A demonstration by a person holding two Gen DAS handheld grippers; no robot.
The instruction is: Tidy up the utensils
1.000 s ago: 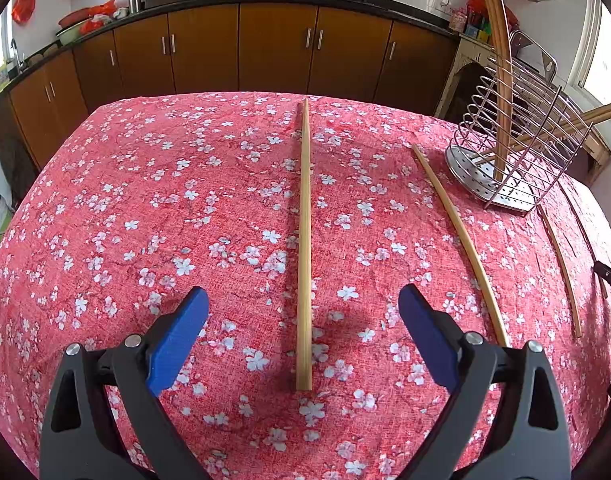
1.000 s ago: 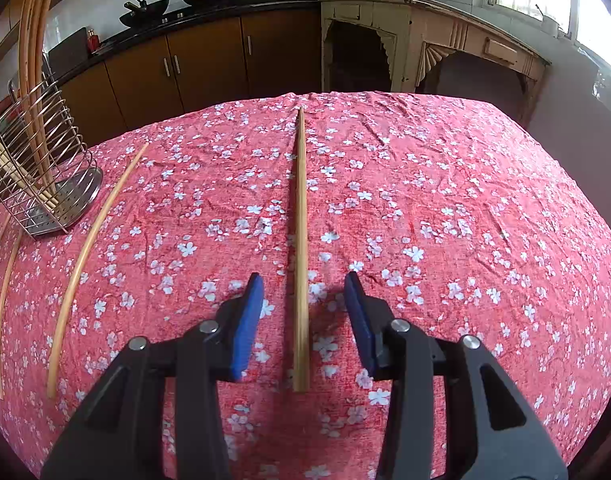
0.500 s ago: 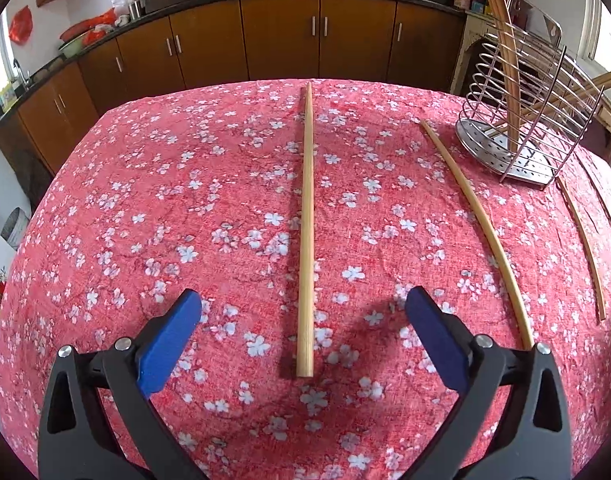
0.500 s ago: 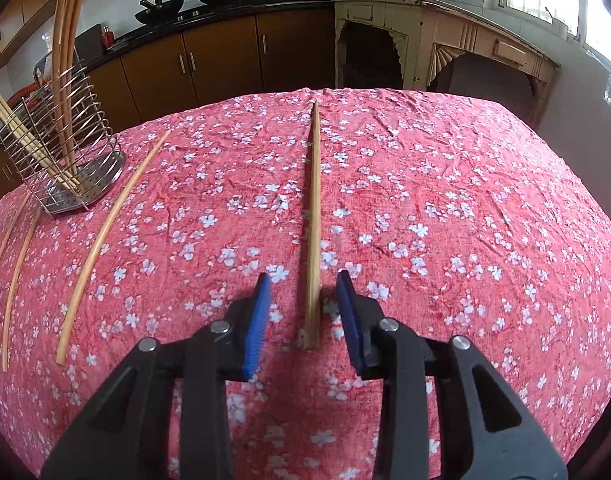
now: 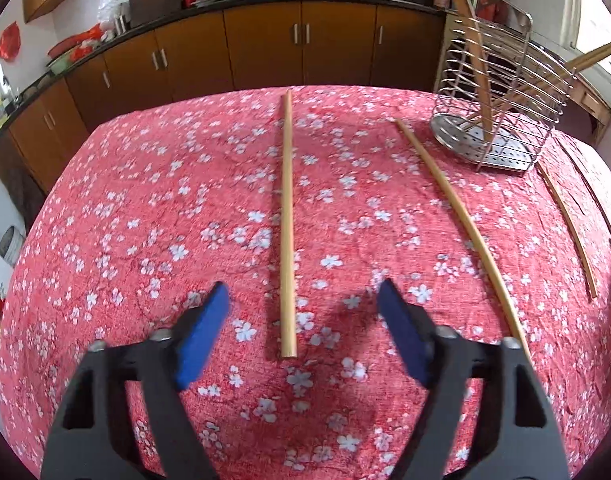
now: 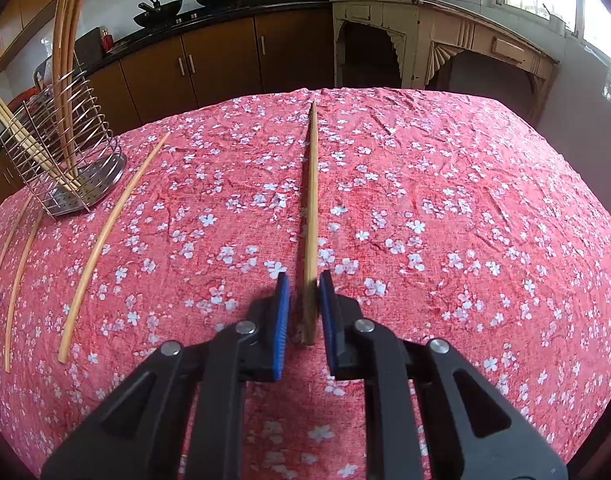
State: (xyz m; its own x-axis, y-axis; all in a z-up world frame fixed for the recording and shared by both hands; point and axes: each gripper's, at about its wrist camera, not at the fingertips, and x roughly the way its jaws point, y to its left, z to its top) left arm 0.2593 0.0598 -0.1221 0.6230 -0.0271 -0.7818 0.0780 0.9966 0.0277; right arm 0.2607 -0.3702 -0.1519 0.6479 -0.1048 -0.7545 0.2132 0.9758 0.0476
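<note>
A: Chopsticks — where does each one lie, counted from the claws?

B: Start at the right gripper (image 6: 304, 284). Its jaws are narrow and closing, and the near end of one chopstick (image 6: 312, 200) sits between the blue pads. The right pad looks to be just at the wood; a sliver of gap remains on the left side, so I would not call it clamped.

A: And the rest of that stick?

B: It runs straight away from the claw over the red flowered tablecloth (image 6: 445, 208), toward the far table edge.

A: The left gripper?

B: The left gripper (image 5: 303, 294) stands fairly wide, its jaws closing. The near end of a second chopstick (image 5: 287, 216) lies on the cloth between the fingers; neither pad touches it. It too points straight ahead from the claw.

A: Further out?

B: To the right of the left claw, a third chopstick (image 5: 461, 224) lies slanted, its near end passing by the right finger. Beyond that, nearer the table's right edge, lies a thinner stick (image 5: 569, 220).

A: And the holder?

B: The wire utensil holder (image 5: 501, 120) stands ahead and to the right of the left claw, ahead and far left of the right one. Several chopsticks lean inside it, tops above the rim.

A: Behind it all?

B: Brown kitchen cabinets (image 5: 265, 44) under a dark counter.
</note>
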